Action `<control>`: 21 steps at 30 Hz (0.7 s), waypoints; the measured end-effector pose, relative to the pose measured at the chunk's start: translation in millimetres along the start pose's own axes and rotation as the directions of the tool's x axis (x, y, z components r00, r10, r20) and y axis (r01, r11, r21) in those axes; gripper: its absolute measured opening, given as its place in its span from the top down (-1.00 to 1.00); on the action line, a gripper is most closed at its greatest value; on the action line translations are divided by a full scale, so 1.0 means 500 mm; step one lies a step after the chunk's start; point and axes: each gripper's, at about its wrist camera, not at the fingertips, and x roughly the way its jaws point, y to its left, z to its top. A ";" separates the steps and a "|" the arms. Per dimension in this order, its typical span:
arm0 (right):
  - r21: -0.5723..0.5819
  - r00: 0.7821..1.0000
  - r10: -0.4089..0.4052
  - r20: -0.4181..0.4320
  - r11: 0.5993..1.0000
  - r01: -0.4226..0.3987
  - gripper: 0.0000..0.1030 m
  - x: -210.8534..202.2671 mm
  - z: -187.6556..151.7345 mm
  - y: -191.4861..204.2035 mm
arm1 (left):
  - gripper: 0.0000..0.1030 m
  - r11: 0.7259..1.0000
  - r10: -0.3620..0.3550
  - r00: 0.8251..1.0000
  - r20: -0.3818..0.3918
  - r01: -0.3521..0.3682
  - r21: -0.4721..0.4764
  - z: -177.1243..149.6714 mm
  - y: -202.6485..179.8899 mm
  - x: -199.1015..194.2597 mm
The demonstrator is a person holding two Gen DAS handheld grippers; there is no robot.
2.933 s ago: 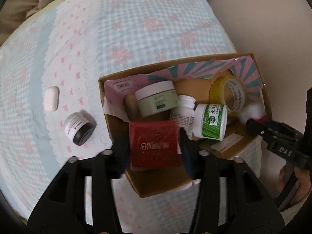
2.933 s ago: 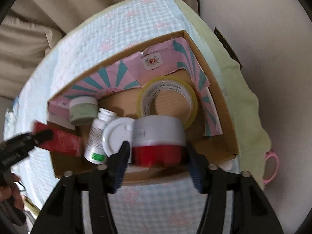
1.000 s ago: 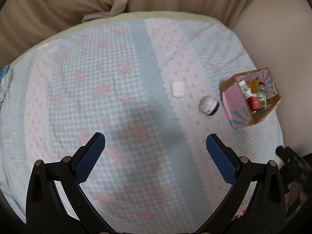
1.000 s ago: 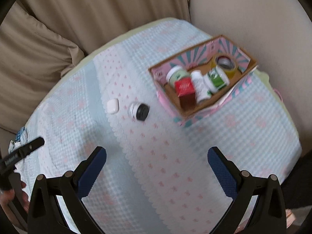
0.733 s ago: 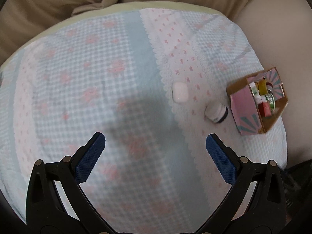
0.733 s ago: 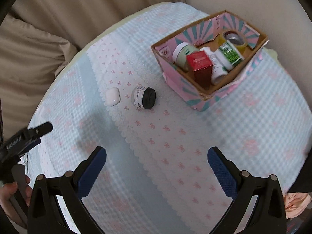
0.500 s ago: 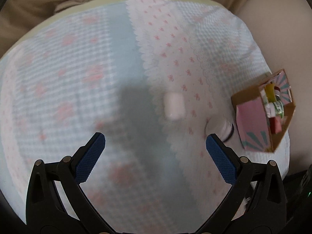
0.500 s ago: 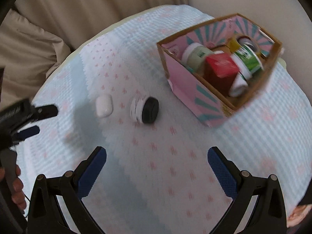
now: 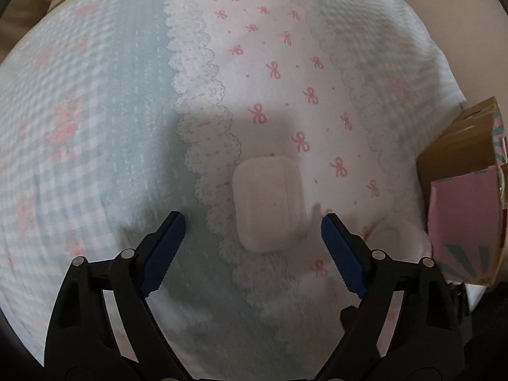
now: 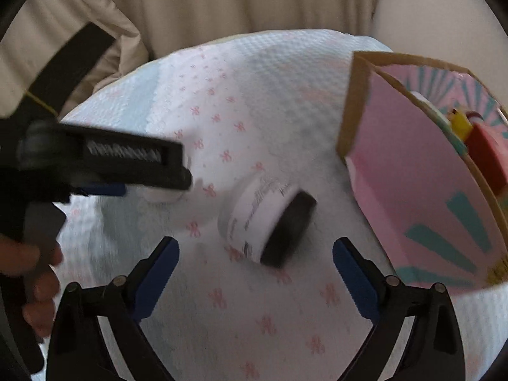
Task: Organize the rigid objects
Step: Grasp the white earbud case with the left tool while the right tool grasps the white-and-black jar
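**Both grippers spread wide over two loose items**

Where cloth covers whole surface: checked blue-and-white bedspread [image 9: 95,120] w/ pink-bow strip and scalloped lace edge. Beige curtain [image 10: 222,0] behind, far side.

At right edge of cloth, cardboard box [image 10: 412,184], pink outside w/ teal rays, standing open-topped; red carton [image 10: 485,155] and something yellow poking above rim, rest of contents hidden.

Left gripper [image 9: 253,225]: wide open, nothing held, blue pads either side of white earbud case [image 9: 267,201], not touching it. Case flat on lace edge, between the fingertips but slightly ahead of them.

Right gripper [image 10: 256,247]: also wide open, empty. Just ahead, white jar [image 10: 270,219] w/ black lid lying on its side, lid end toward box, near but apart from box wall. Motion blur on jar, label unreadable.

In right wrist view, left gripper's body crossing from left, earbud case mostly hidden under it; hand [image 10: 35,279] on its handle, lower left.
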 end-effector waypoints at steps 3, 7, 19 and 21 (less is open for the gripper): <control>-0.053 1.000 0.005 0.026 0.999 -0.004 -0.88 0.012 0.012 -0.002 | -0.68 0.999 0.022 0.999 0.031 -0.023 0.027 0.002 -0.013 0.006; -0.114 0.999 0.038 0.036 0.993 -0.034 -0.56 0.028 0.023 -0.004 | -0.42 0.995 0.052 0.996 0.067 -0.057 0.082 0.004 -0.039 0.012; -0.111 0.997 0.077 -0.021 0.991 -0.079 -0.21 0.046 0.033 -0.012 | 0.20 0.991 0.017 0.997 0.075 -0.026 0.128 0.002 0.001 -0.011; -0.104 0.996 0.083 -0.025 0.991 -0.085 -0.21 0.043 0.032 -0.011 | 0.20 0.993 0.005 0.997 0.076 -0.014 0.115 0.003 0.006 -0.014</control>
